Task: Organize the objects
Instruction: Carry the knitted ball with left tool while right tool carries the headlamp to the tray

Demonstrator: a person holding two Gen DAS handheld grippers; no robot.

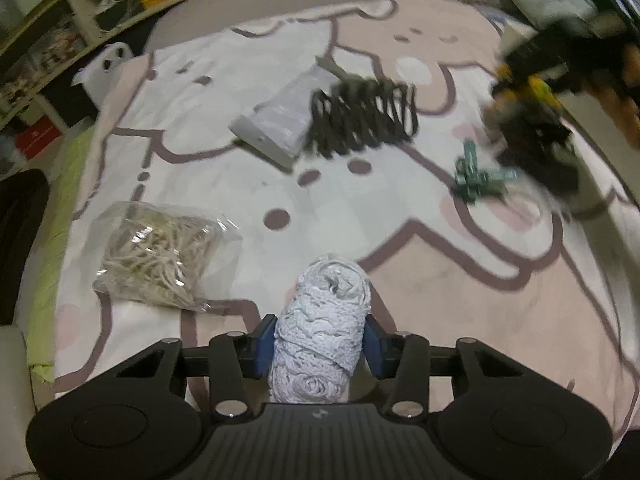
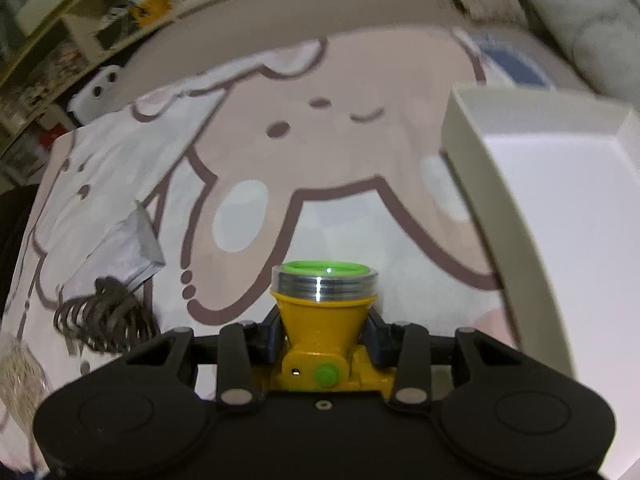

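My left gripper (image 1: 318,346) is shut on a roll of white lace trim (image 1: 326,300), its blue pads (image 1: 265,344) pressing both sides; the roll stands on the cartoon-print bedsheet (image 1: 440,280). In the right wrist view my right gripper (image 2: 325,338) is shut on a yellow headlamp (image 2: 320,320) with a silver and green rim, held above the sheet. A white open box (image 2: 560,208) lies just to its right. In the left wrist view the right gripper (image 1: 536,128) shows as a dark blur at the far right.
On the sheet lie a clear bag of beige strands (image 1: 156,256), a white packet (image 1: 280,120), a bundle of black cord (image 1: 362,118) and green clips (image 1: 476,176). A white ghost-shaped item (image 1: 108,68) sits at the far left. Shelves (image 1: 60,40) line the back.
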